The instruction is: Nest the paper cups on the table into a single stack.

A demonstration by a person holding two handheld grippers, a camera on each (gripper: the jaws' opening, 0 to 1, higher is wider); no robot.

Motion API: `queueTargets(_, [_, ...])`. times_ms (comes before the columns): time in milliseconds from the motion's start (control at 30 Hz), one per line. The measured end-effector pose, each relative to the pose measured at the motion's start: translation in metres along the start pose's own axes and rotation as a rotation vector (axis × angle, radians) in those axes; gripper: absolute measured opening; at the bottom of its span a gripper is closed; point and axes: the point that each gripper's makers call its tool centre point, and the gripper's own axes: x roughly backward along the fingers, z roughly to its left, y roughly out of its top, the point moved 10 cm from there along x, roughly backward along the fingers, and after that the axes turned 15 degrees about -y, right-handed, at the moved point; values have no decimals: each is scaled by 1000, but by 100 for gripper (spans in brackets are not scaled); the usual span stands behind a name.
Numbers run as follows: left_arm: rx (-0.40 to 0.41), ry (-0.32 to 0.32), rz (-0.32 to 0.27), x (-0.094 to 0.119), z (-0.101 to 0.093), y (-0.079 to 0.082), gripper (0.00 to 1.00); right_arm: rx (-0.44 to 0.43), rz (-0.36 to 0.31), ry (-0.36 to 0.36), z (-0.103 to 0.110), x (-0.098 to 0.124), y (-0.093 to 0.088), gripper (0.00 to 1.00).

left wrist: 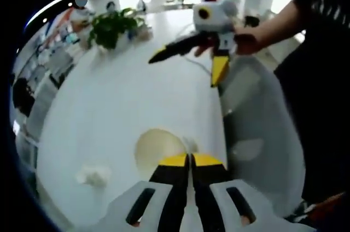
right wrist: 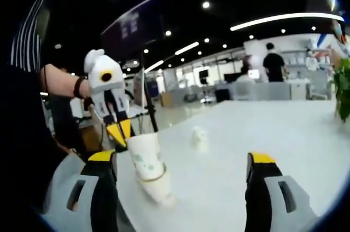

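from the right gripper view, the left gripper (right wrist: 121, 133) pinches the rim of a nested paper cup stack (right wrist: 149, 169) on the white table (right wrist: 262, 128), its long axis tilted, mouth up. the left gripper view looks into the mouth and catches the right gripper (left wrist: 188, 62), jaws spread wide.
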Motion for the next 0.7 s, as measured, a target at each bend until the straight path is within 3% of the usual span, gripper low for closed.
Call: queueTargets(700, [-24,-20,91,-15,6,-1,0,-23,1,-1,0,4,-9,96])
